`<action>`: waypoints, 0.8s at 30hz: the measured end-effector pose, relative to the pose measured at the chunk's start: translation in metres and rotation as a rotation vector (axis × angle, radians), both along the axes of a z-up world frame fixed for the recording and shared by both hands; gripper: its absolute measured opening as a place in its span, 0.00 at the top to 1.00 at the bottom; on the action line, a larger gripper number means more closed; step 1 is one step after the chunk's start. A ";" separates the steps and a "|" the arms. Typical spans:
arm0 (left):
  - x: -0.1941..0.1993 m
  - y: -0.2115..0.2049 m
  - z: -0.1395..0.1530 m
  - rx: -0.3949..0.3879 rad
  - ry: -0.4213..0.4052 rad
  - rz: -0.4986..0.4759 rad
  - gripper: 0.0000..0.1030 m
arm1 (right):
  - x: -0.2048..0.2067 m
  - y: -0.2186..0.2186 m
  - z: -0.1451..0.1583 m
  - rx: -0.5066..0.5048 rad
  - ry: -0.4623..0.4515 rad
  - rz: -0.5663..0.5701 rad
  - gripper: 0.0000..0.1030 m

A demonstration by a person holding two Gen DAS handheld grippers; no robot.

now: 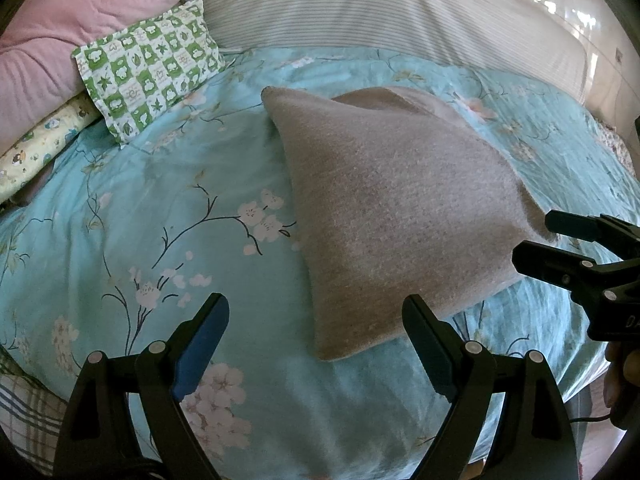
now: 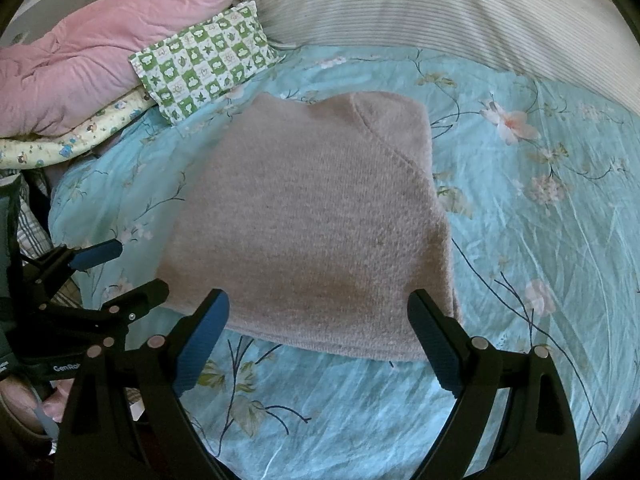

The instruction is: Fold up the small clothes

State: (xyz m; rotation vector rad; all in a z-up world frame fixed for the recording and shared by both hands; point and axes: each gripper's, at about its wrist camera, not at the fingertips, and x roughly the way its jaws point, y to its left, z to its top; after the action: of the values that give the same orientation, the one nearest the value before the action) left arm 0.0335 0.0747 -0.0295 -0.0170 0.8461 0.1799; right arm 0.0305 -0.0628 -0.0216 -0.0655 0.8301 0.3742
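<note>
**Grey knit on bed, both grippers apart, nothing held**

Nearest: left gripper (image 1: 316,344) w/ jaws wide apart, empty, hovering over the teal floral bedspread (image 1: 120,220) just short of the knit's near corner. Right gripper (image 2: 318,338) also spread wide, empty, jaws straddling the near hem w/o pressing it.

Mid: grey knit garment (image 2: 312,216) lies flat on the bedspread, looks already folded into a rough rectangle; a diagonal fold/seam shows near its far end.

Handling, my read: soft, floppy, light-ish, thick pile. Won't slip, but will sag and drag if lifted by one point. Best to pinch the two near corners, one per gripper, taking all layers, then carry the hem over toward the far edge.

Far: green checked pillow (image 1: 148,68), pink quilt (image 1: 72,28), striped bolster (image 1: 380,12) — well clear of the knit.
</note>
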 end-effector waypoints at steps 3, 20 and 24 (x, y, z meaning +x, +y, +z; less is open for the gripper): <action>0.000 0.000 0.000 0.000 0.000 -0.001 0.14 | 0.000 0.000 0.000 0.000 0.000 -0.001 0.12; 0.000 -0.001 0.002 0.001 -0.002 -0.005 0.14 | 0.000 0.000 0.002 0.002 -0.003 0.000 0.12; 0.000 -0.001 0.002 0.002 -0.003 -0.008 0.14 | -0.002 0.002 0.005 0.006 -0.007 -0.006 0.12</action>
State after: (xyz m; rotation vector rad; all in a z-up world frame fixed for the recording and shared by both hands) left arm 0.0335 0.0738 -0.0271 -0.0124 0.8427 0.1730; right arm 0.0284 -0.0606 -0.0167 -0.0589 0.8216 0.3710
